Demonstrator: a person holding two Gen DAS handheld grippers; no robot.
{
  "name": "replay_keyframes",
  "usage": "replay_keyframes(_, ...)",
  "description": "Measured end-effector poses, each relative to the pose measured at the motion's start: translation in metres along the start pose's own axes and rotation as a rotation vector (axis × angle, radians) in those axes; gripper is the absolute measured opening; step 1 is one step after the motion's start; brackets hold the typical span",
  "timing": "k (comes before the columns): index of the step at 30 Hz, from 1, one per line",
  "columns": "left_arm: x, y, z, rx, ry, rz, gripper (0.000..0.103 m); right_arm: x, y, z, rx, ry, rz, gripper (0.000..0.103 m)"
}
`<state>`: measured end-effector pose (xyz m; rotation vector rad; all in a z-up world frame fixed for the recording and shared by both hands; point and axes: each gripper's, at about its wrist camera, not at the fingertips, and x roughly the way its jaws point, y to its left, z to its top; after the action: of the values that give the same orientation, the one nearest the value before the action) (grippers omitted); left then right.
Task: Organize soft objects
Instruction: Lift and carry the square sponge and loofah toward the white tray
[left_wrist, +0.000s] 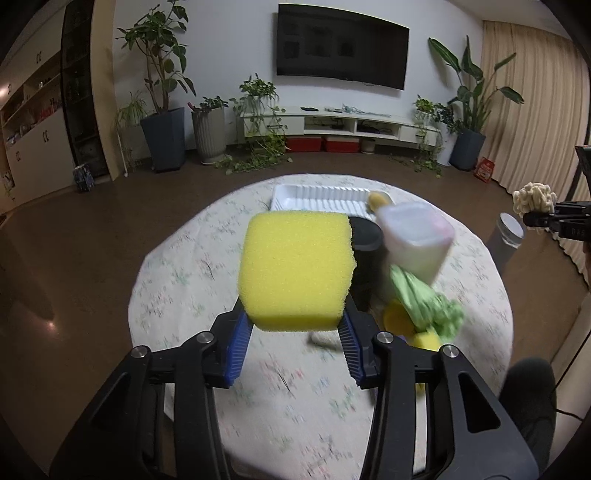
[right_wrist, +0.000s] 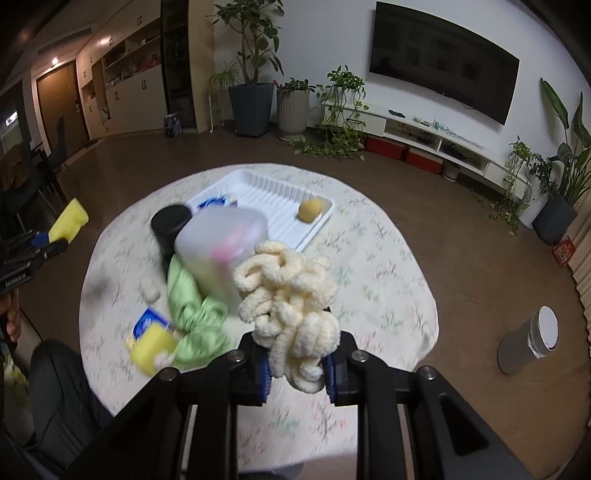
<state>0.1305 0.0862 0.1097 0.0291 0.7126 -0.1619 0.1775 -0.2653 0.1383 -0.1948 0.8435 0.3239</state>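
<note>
Sponge (left_wrist: 295, 269) pinched in your left gripper (left_wrist: 295, 328) fingers; your right gripper (right_wrist: 295, 363) fingers clamp cream chenille bundle (right_wrist: 291, 299) above the surface (right_wrist: 388, 266).

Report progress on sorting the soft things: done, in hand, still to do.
Done: one yellow ball lies in the white tray.
In hand: the left gripper clamps a yellow sponge; the right gripper pinches a cream chenille bundle, both lifted above the table.
Left: the green cloth and a small yellow sponge lie loose beside the translucent container.
</note>
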Motion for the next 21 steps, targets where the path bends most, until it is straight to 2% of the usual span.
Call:
replay_keyframes(7, 0.039, 0.015, 0.061, 0.032, -0.011, 0.051, 0.041, 0.035, -0.017, 0.059, -0.016, 0.004, 0.021, 0.023)
replay_keyframes(9, 0.053, 0.019, 0.077, 0.038, -0.003, 0.041, 0.041, 0.047, -0.018, 0.075, -0.029, 0.012, 0.025, 0.023)
replay_keyframes(15, 0.122, 0.019, 0.123, 0.103, 0.068, 0.026, 0.041, 0.103, -0.023, 0.118, -0.064, 0.077, 0.046, 0.023)
replay_keyframes(21, 0.187, 0.009, 0.138, 0.183, 0.147, 0.016, 0.041, 0.174, -0.018, 0.145, -0.113, 0.175, 0.08, 0.023)
